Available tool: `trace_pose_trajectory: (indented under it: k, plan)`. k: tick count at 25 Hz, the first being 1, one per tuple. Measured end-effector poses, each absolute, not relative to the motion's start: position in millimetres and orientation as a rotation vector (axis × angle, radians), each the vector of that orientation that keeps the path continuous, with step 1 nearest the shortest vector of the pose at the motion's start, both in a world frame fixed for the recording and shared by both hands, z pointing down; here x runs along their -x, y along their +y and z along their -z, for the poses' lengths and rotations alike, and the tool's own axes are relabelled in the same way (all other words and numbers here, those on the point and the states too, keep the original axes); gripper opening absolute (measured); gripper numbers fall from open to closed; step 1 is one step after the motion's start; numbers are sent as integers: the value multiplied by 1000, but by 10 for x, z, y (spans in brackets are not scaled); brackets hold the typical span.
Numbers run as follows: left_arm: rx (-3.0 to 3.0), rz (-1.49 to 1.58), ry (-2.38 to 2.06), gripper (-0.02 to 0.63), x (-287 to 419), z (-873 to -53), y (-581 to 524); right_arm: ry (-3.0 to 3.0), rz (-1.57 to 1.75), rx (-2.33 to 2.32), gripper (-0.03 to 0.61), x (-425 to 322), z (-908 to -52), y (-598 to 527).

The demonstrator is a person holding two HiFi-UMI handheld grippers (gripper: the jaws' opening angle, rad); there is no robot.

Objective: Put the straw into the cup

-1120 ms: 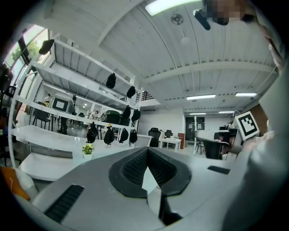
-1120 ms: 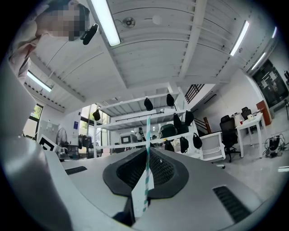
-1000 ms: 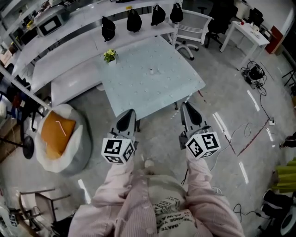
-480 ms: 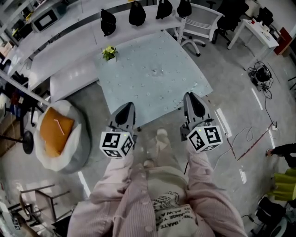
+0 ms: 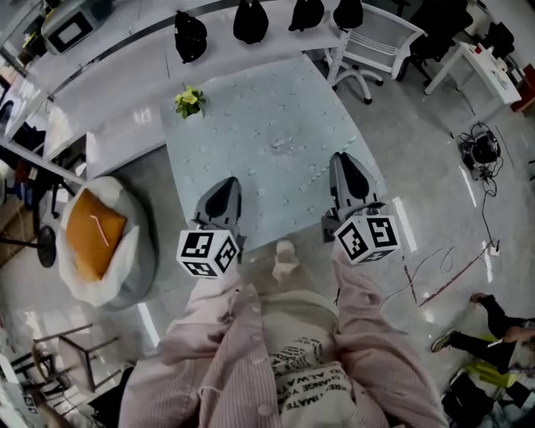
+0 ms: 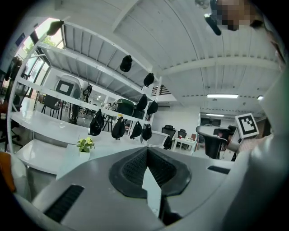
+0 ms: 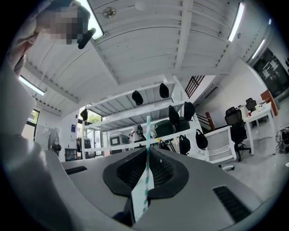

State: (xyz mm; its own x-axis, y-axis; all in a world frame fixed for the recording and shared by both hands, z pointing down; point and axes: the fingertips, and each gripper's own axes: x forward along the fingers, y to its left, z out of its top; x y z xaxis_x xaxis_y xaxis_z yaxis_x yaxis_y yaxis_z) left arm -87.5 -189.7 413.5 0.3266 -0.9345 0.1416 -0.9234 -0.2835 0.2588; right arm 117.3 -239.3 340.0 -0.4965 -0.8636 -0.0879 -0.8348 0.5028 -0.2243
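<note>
A small clear cup [image 5: 280, 144] stands near the middle of the pale blue table [image 5: 226, 142]. My right gripper [image 5: 341, 159] reaches over the table's near edge, to the right of the cup and short of it. It is shut on a white straw with green stripes [image 7: 146, 173], which sticks up past the jaw tips in the right gripper view. My left gripper [image 5: 225, 182] is level with it on the left, also over the near edge. Its jaws meet at the tip with nothing between them [image 6: 146, 150]. Neither gripper view shows the cup.
A small potted plant [image 5: 189, 101] sits at the table's far left corner. Black bags [image 5: 250, 20] hang on the white shelving behind. A white chair [image 5: 378, 42] stands at the far right, and a beanbag with an orange cushion [image 5: 94, 242] lies left. Cables [image 5: 481, 149] trail on the floor.
The person has walked up to the table. Both grippers moved forward from over the floor to over the table's near edge, the right one still holding the straw.
</note>
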Motion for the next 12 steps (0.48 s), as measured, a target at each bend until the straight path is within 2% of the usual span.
trace_pose_trajectory:
  k: [12]
  plan:
    - [-2183,66,-1726,-3,780,-4353,-2721,2591,281,1355,12,-1125,-3531,-3450]
